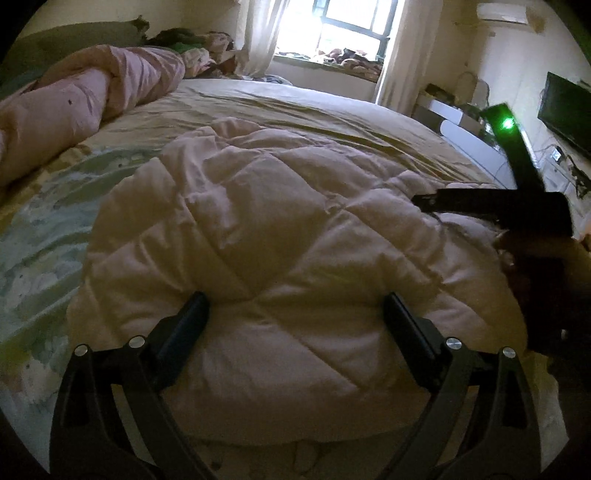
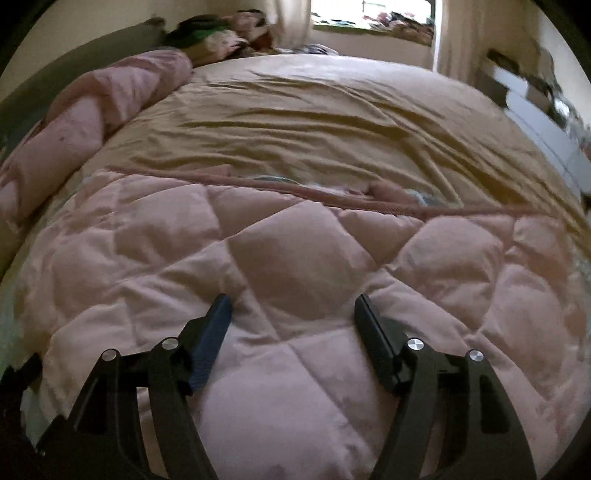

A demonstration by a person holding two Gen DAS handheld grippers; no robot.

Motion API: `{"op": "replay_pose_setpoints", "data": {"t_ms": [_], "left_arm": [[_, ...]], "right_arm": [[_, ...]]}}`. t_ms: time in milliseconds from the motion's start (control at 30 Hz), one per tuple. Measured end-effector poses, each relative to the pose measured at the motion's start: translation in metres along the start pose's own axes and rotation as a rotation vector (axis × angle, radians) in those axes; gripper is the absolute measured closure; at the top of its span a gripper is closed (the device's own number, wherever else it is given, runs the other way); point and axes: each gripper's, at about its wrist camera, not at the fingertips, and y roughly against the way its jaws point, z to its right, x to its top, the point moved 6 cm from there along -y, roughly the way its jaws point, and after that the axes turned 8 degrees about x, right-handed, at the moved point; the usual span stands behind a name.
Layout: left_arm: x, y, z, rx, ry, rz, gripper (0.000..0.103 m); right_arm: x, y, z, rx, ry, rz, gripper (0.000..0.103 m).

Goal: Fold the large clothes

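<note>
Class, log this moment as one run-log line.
left hand-held gripper: open, over quilt | right hand-held gripper: open, over quilt | pink quilted comforter: on bed, nothing gripped

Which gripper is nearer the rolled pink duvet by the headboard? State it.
Left, by a narrow margin. The left gripper hangs open over the quilted coat, on the side toward the rolled pink duvet; the right gripper is farther off.

Quilted comforter (image 1: pixel 280 236) spread on near part of bed (image 1: pixel 314 107); rolled blanket (image 1: pixel 85 99) at far left; window (image 1: pixel 351 26) behind bed; television (image 1: pixel 565 107) right.
</note>
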Motion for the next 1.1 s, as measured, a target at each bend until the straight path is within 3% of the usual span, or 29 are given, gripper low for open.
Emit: {"op": "replay_pose_setpoints", "data": {"t_ms": [300,467,567,733,833,967,1033,1100], "left_arm": [[0.01,0.005,-0.005,-0.032,0.018,-0.001,0.014],[0.015,0.013,-0.007,-0.045,0.031,0.007,0.014],[0.017,0.02,-0.007,-0.046,0.034,0.024,0.014],[0.02,0.034,-0.003,-0.037,0.006,0.047,0.014],[0.013,0.037,-0.003,-0.031,-0.008,0.04,0.014],[-0.001,0.03,-0.002,-0.023,-0.023,-0.005,0.014],[-0.012,0.019,0.001,-0.033,-0.033,-0.072,0.014],[-0.021,0.016,0.001,-0.035,-0.024,-0.086,0.014]], "right_arm": [[-0.001,0.001,0.002,-0.019,-0.022,0.024,0.034],[-0.017,0.05,0.004,0.101,-0.087,0.099,0.033],[-0.032,0.087,0.011,0.111,-0.095,0.141,0.033],[-0.068,0.147,0.049,0.05,-0.132,0.207,0.031],[-0.096,0.164,0.078,-0.027,-0.157,0.181,0.031],[-0.141,0.169,0.124,-0.09,-0.285,0.115,0.031],[-0.162,0.164,0.142,-0.058,-0.37,0.106,0.031],[-0.184,0.159,0.154,-0.002,-0.46,0.101,0.031]]}}
